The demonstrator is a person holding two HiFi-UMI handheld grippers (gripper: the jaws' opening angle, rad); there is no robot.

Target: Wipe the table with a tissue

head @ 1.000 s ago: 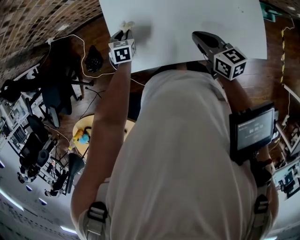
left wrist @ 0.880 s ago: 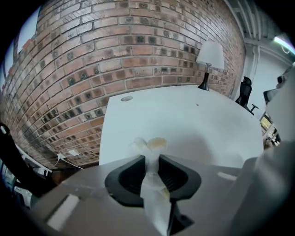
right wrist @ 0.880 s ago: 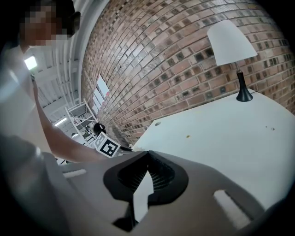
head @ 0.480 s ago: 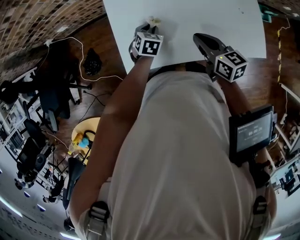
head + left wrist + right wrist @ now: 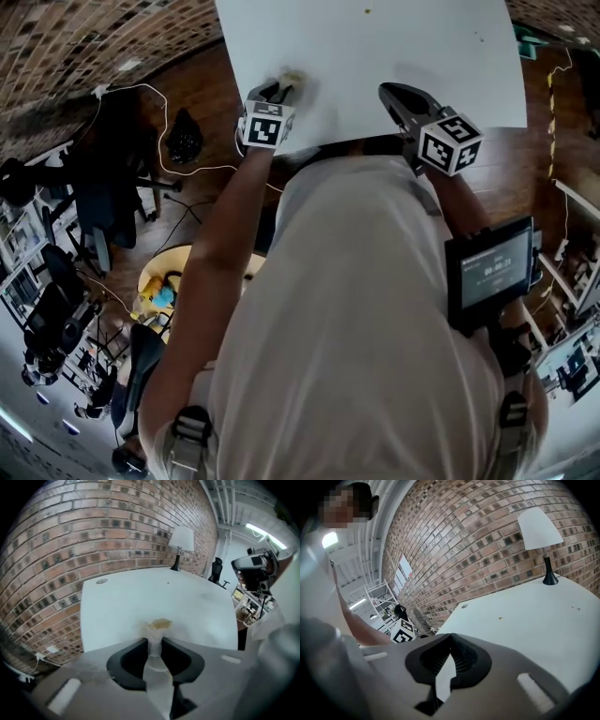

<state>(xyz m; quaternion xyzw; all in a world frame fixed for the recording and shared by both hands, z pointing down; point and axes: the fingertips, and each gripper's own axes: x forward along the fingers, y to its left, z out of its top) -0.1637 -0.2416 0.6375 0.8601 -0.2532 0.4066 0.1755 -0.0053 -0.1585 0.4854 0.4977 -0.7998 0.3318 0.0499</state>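
This looks like a research lab or studio. A brick wall (image 5: 93, 541) backs the white table (image 5: 422, 47) and lamp (image 5: 539, 527). An office chair (image 5: 98, 197) and racks of gear (image 5: 33, 281) crowd the wooden floor (image 5: 211, 112).

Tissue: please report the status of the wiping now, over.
Left gripper shut on tissue, tissue down on table near the person's edge. Right gripper shut, empty. Lamp at far corner, away from tissue.

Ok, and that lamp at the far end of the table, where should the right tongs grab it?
Probably the thin dark stem of the lamp, between shade and base, coming in level from the side. It stands upright; the shade flares too wide and the base sits flat on the table. The right tongs, now shut, must open first.
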